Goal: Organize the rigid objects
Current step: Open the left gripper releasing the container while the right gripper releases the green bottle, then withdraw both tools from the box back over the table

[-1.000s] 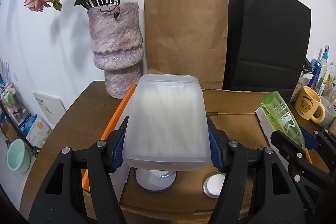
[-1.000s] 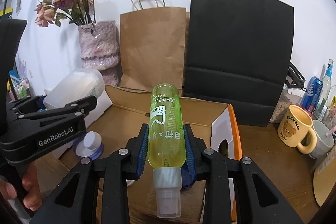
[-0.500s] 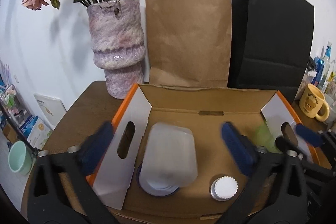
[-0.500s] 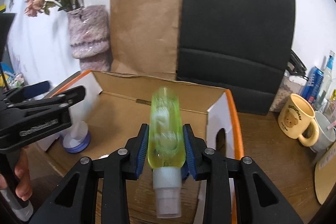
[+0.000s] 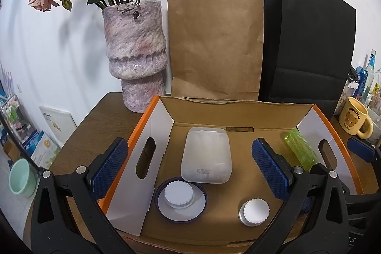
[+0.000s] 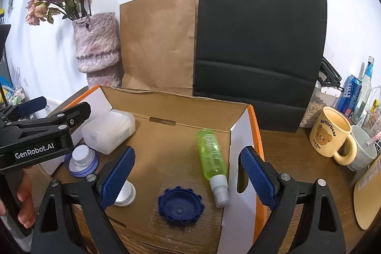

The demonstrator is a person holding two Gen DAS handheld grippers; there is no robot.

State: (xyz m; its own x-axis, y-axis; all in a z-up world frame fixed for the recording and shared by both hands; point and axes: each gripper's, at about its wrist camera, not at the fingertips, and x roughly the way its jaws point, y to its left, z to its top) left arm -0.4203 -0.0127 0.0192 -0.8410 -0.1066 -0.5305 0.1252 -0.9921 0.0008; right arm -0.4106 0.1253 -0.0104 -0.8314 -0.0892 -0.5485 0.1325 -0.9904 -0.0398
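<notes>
Left tool point(image 5: 190, 166) released wide; right tool point(image 6: 187, 171) opening, nothing gripped. Green spray bottle point(image 6: 212, 156) lies loose by the cardboard box point(image 6: 240, 135) right wall, may roll if nudged.

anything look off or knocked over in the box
Nothing spilled or broken. The green spray bottle lies on its side by the right wall of the cardboard box, and the frosted container is tipped over too, its edge by the blue-rimmed lid.

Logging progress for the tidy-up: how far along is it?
Done: the frosted container, green spray bottle, caps and blue lid lie in the cardboard box. In hand: nothing; left hand-held gripper open, right hand-held gripper opening, empty. Left: unclear.
</notes>
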